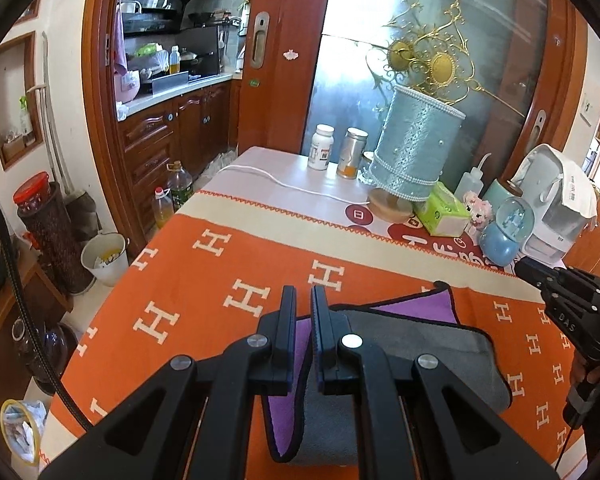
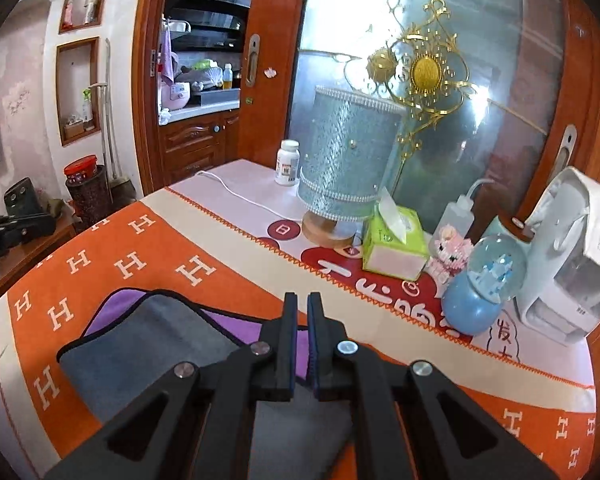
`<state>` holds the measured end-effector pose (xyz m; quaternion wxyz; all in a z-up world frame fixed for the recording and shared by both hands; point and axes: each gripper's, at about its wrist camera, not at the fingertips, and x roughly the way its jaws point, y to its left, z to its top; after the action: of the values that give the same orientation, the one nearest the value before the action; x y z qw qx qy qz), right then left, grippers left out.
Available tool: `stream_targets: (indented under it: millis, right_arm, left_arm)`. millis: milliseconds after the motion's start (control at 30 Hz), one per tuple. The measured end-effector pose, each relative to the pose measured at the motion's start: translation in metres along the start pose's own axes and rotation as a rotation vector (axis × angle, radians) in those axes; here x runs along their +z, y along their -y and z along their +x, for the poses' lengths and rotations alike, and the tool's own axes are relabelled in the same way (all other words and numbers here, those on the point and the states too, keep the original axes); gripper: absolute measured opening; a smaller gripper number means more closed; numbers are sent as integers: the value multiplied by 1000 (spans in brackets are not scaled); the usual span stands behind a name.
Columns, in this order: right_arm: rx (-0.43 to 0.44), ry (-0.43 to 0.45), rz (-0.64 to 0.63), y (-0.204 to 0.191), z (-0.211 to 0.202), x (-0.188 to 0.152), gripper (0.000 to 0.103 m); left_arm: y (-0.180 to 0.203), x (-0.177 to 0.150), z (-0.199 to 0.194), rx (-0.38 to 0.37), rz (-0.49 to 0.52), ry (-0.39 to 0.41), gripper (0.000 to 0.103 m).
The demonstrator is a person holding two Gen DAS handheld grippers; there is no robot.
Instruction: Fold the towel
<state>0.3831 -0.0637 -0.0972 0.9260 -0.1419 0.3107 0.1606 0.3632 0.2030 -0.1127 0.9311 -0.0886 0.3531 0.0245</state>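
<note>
A towel, purple on one face and grey on the other with a dark hem, lies on the orange H-patterned cloth (image 1: 204,276). In the left wrist view the towel (image 1: 432,344) is partly doubled over, grey on top. My left gripper (image 1: 303,300) is shut on the towel's left edge, with purple fabric pinched between the fingers. In the right wrist view the towel (image 2: 140,340) lies to the left. My right gripper (image 2: 302,308) is shut on its right edge. The right gripper also shows at the right edge of the left wrist view (image 1: 560,292).
At the table's back stand a blue lamp (image 1: 414,156), two bottles (image 1: 321,147), a green tissue box (image 1: 440,212), a snow globe (image 1: 508,232), a squeeze bottle and a white appliance (image 1: 556,204). A white cord (image 1: 284,182) runs across the table. The kitchen doorway is at the back left.
</note>
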Motion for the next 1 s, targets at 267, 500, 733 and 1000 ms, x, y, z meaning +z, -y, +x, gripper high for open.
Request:
stream_targets:
  millis: [267,500,733,1000]
  right_arm:
    - [0,-14,38,3,-9,-1,33]
    - [-54,-9,110,6,-51,-6,48]
    - [-133,-15,171,-15,-118,-31,65]
    - [-186,-40,239,-53,-191,-78,80]
  left_arm:
    - [-4,-9,-8,-9,-16,-33,7]
    - [2,-18,-39,-48,11,-50,14]
    - [2,-37,-99,-101,55,-32,22]
    - [-8,-74,-172,-119,94,-26,32]
